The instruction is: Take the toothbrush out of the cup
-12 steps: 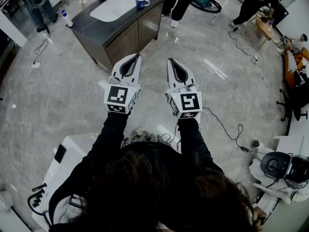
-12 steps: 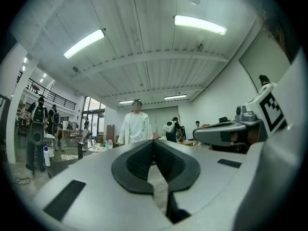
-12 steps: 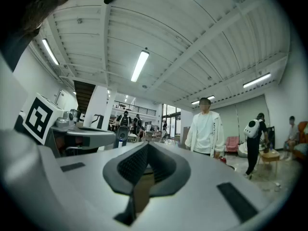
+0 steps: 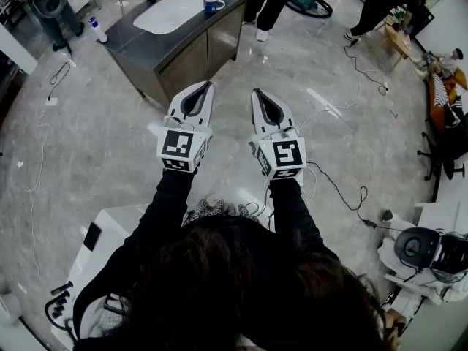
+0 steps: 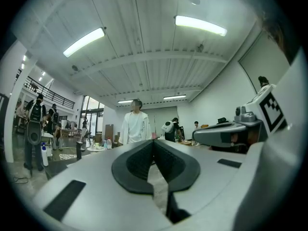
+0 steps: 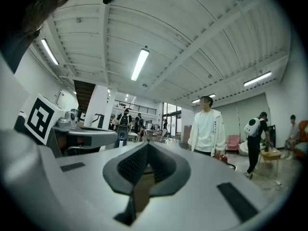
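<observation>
In the head view I hold the left gripper (image 4: 208, 86) and the right gripper (image 4: 257, 93) level and side by side above the marble floor (image 4: 88, 145), well apart from the dark vanity cabinet (image 4: 186, 53) ahead. The blue cup (image 4: 213, 4) stands on the cabinet top, just beside the white basin (image 4: 172, 10). It is too small for me to make out the toothbrush in it.

I judge this to be the approach, with nothing reached yet. The next move calls for getting close to the cabinet and spreading one gripper's jaws before going for the brush handle.

The left gripper view shows what the head view cannot: its jaws are pressed together with nothing between them. It also shows a person in a white jacket (image 5: 136, 125) standing ahead under ceiling lights. I cannot pick out the cup here.

The right gripper view shows its jaws closed tip to tip and empty, with the same white jacket to the right. It shows no cup either, so only the head view locates it.
</observation>
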The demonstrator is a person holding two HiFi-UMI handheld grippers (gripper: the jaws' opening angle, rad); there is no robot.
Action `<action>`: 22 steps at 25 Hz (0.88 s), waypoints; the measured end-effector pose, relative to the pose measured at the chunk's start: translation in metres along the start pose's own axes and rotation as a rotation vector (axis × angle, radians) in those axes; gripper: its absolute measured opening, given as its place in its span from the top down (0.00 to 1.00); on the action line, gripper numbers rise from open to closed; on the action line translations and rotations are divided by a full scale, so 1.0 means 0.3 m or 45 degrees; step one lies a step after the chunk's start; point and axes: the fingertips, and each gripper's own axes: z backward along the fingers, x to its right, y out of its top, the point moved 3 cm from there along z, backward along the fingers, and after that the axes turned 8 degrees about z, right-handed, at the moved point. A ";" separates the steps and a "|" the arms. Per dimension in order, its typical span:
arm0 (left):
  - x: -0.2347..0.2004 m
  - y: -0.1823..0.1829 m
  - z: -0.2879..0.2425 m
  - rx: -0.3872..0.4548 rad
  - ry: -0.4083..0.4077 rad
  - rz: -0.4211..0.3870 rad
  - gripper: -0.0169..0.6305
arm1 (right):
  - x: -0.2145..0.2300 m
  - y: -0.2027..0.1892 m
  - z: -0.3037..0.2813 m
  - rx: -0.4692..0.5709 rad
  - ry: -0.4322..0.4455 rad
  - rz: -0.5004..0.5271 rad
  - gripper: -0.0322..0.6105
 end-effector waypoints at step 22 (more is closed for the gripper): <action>-0.167 -0.031 -0.025 -0.007 0.013 0.026 0.96 | -0.051 -0.024 -0.144 0.010 0.012 -0.063 0.94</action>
